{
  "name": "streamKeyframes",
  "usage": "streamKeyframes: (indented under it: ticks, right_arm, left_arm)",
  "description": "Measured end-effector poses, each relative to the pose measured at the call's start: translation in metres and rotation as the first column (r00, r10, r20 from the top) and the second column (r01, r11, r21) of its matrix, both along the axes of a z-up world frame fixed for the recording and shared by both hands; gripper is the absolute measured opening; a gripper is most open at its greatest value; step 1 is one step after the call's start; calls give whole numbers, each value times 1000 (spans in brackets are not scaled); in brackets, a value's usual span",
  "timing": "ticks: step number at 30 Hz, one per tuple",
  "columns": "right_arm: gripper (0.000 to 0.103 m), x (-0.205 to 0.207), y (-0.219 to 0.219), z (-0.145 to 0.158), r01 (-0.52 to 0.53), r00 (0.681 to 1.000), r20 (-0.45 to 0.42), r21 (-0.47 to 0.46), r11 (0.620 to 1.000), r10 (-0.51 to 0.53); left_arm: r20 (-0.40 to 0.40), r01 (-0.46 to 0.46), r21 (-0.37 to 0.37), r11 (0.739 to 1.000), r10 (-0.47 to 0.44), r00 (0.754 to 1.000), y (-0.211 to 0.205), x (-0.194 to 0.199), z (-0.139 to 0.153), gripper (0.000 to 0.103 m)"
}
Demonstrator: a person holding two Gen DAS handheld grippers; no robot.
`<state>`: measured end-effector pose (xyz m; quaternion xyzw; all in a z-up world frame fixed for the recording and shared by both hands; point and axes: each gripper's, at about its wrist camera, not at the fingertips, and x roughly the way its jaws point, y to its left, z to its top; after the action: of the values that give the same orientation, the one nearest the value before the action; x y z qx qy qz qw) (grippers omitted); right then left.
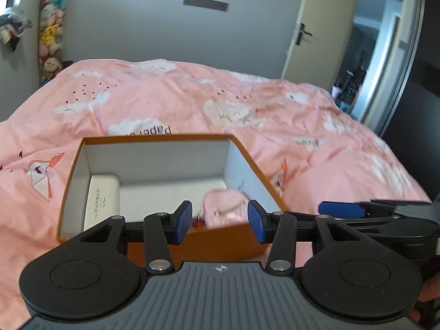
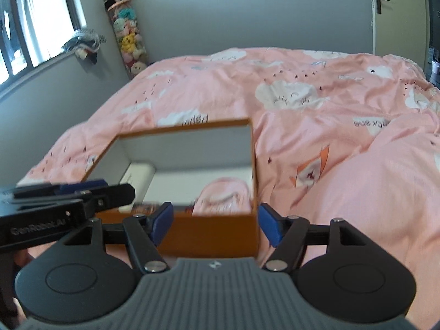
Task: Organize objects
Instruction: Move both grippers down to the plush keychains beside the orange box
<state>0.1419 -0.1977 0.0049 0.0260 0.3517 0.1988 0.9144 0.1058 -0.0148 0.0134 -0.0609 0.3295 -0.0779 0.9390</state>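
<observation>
Both the left gripper (image 1: 219, 223) and right gripper (image 2: 215, 224) hang with jaws parted and empty before an orange box (image 1: 192, 240) on a pink cloud-print duvet (image 1: 275, 110). Inside lie a pink pouch (image 1: 225, 206) and a white case (image 1: 101, 198). A clean retreat, judging by the soft bedding, means lifting clear of the box's rim; grey walls and an open door (image 1: 310, 27) frame the bedroom.

A matt orange cardboard box (image 1: 192, 240) with plain white lining sits on the rumpled pink cotton duvet (image 1: 192, 96).

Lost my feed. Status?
Left gripper and right gripper open, empty. Pink pouch and white case inside orange box. Nothing in the way.
</observation>
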Motion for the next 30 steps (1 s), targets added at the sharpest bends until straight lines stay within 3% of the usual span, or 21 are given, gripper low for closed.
streamKeyframes:
  ticks: [5, 12, 16, 22, 30]
  right_arm:
    - [70, -24, 9, -17, -38, 999, -34, -66, 997, 36]
    - [70, -50, 23, -37, -121, 990, -85, -132, 984, 111]
    - [70, -60, 31, -43, -174, 982, -108, -166, 971, 158]
    - [70, -68, 33, -55, -204, 970, -177, -200, 958, 170]
    - [72, -65, 28, -72, -200, 947, -291, -209, 957, 134]
  left_arm:
    - [-37, 52, 40, 998, -51, 998, 2, -26, -9, 49]
    - [-129, 77, 34, 996, -72, 989, 16, -48, -24, 48]
    - [-226, 61, 30, 998, -52, 973, 25, -55, -40, 48]
    - [-330, -35, -48, 998, 17, 944, 53, -68, -64, 46]
    - [-416, -88, -158, 983, 15, 909, 70, -71, -83, 46]
